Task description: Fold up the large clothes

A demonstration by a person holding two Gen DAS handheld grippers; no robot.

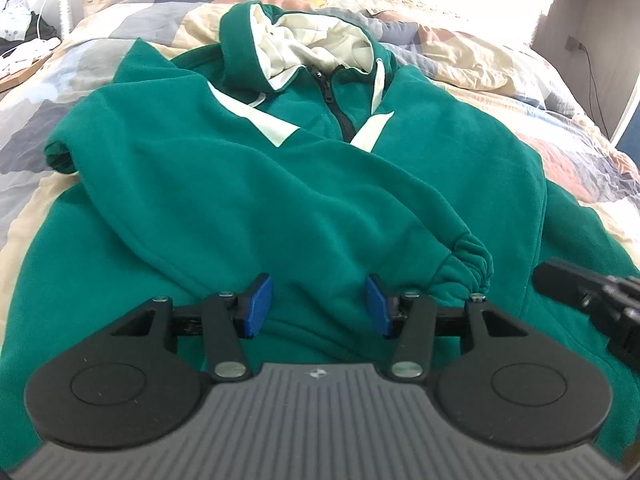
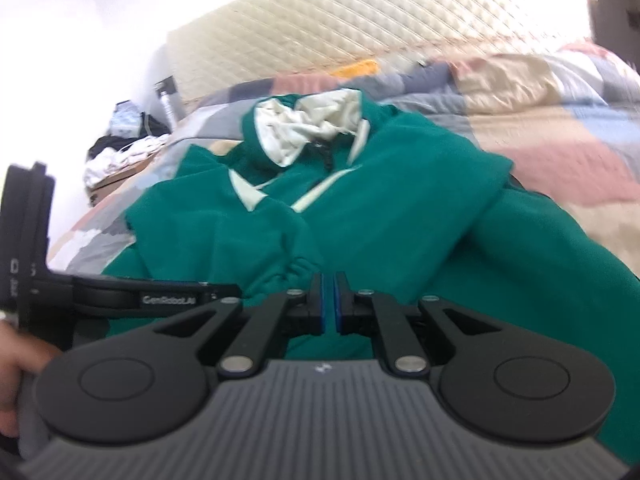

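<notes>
A large green hooded sweatshirt [image 1: 248,184] with a cream-lined hood [image 1: 320,40] lies face up on the bed. Its left sleeve is folded across the chest, with the gathered cuff [image 1: 468,264] near the lower right. My left gripper [image 1: 318,306] is open and empty, low over the sweatshirt's lower front. The sweatshirt also shows in the right wrist view [image 2: 400,208]. My right gripper [image 2: 329,300] has its blue pads almost together over the green cloth near the cuff [image 2: 298,270]; I see no cloth between them. This view is blurred.
The patchwork quilt [image 1: 500,64] covers the bed, with a quilted cream headboard [image 2: 360,28] behind. A bedside surface [image 2: 120,168] at the left holds clutter. The right gripper's body [image 1: 592,296] shows at the right edge of the left wrist view; the left gripper's body [image 2: 120,292] at the left of the right view.
</notes>
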